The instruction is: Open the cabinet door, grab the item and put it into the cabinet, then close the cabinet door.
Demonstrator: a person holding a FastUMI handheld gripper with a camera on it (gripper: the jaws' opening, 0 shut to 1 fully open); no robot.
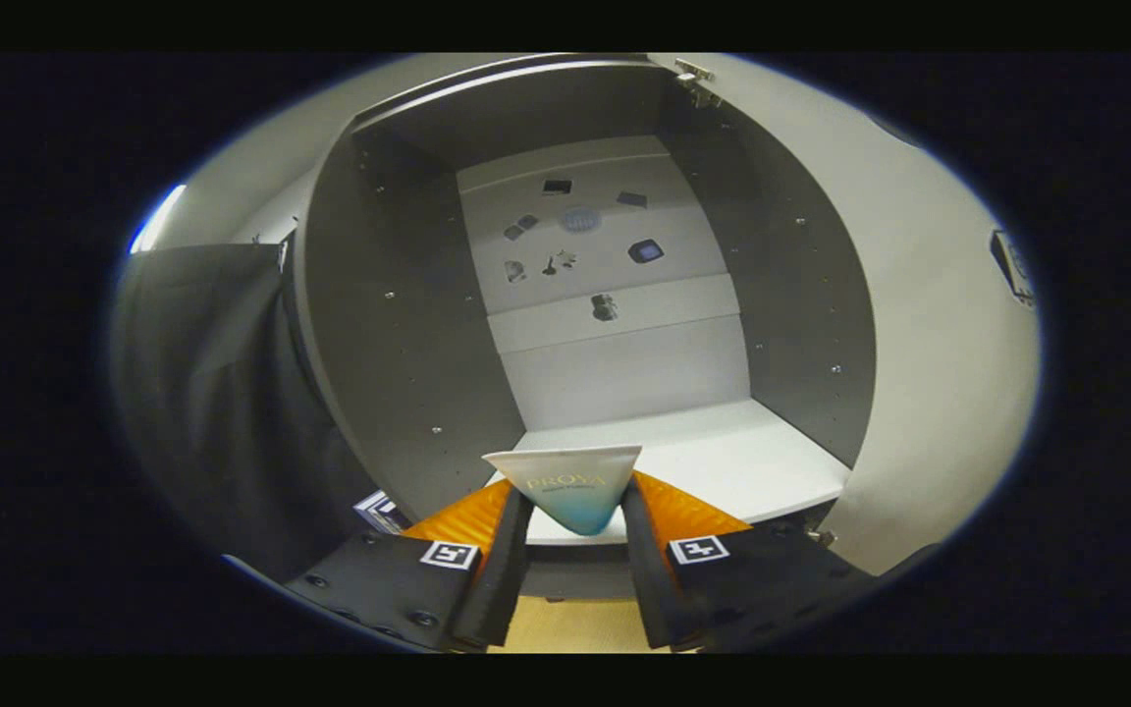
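Here jaws [577, 511] pinch the tube [568, 488].

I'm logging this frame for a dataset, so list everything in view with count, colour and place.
cabinet: one, dark grey side walls, pale back panel, straight ahead, open
cabinet door: one, light grey, swung open at the cabinet's right
shelf: one, white, just beyond the fingers
stickers: several, dark, on the back panel
black cloth: one, left of the cabinet
pouch: one, white fading to blue, between the fingers
claw: one, shut on the pouch
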